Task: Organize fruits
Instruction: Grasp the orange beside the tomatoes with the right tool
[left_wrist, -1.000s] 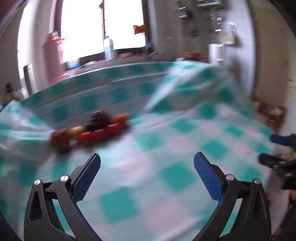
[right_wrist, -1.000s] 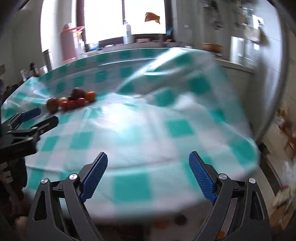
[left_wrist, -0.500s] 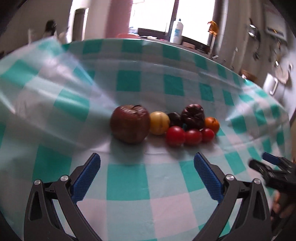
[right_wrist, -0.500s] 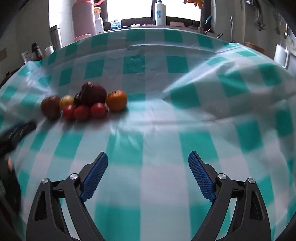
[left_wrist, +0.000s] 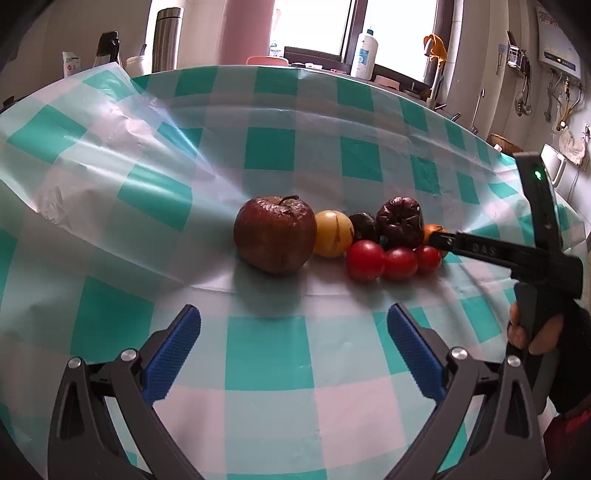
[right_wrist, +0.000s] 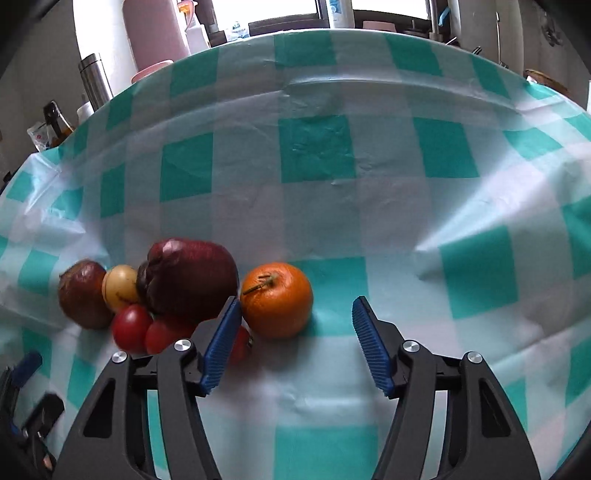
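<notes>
Closing right tongs: narrowing, orange between, untouched.
Left tongs: open, empty.
Risk: left pad nudges tomatoes, scattering them.

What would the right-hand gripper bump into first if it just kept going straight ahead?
Probably the orange: it sits just ahead of the right gripper, whose jaws have just been closing but do not touch it yet; depth is uncertain.

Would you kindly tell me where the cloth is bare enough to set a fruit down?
Bare: the cloth right of the orange, and the stretch behind the fruit. Crowded: left of the orange, where the dark fruit, tomatoes and apple touch.
</notes>
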